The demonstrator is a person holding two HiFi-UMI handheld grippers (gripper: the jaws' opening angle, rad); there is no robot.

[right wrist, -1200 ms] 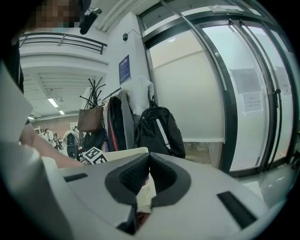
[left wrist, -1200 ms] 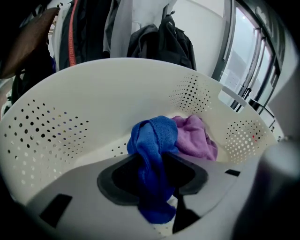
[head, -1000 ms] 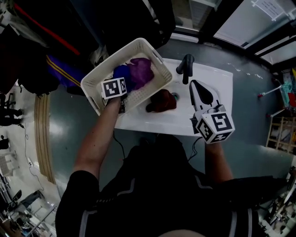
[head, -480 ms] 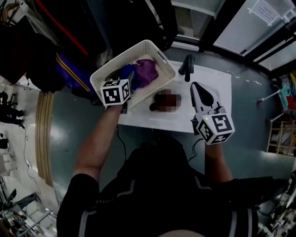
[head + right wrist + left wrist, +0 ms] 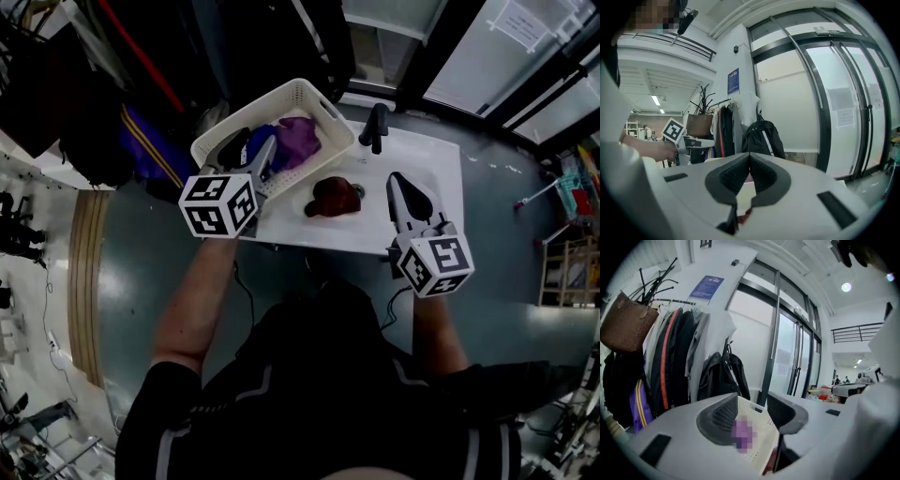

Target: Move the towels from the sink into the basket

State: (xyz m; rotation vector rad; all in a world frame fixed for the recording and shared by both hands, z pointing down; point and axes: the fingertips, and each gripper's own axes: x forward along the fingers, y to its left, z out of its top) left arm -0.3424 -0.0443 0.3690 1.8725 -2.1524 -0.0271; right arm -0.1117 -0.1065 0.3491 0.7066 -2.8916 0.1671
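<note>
Evidently unloaded, the left gripper (image 5: 251,150) is hovering over the basket (image 5: 313,94) (its empty jaws, apart, have just been closing a little) while the clenched, empty right gripper (image 5: 397,180) is lining up on the red towel (image 5: 333,195) beside it.

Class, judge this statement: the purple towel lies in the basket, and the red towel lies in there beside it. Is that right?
Not quite. The red towel is not in the basket; it lies in the sink. The purple towel does lie in the basket, as stated. The head view shows this.
</note>
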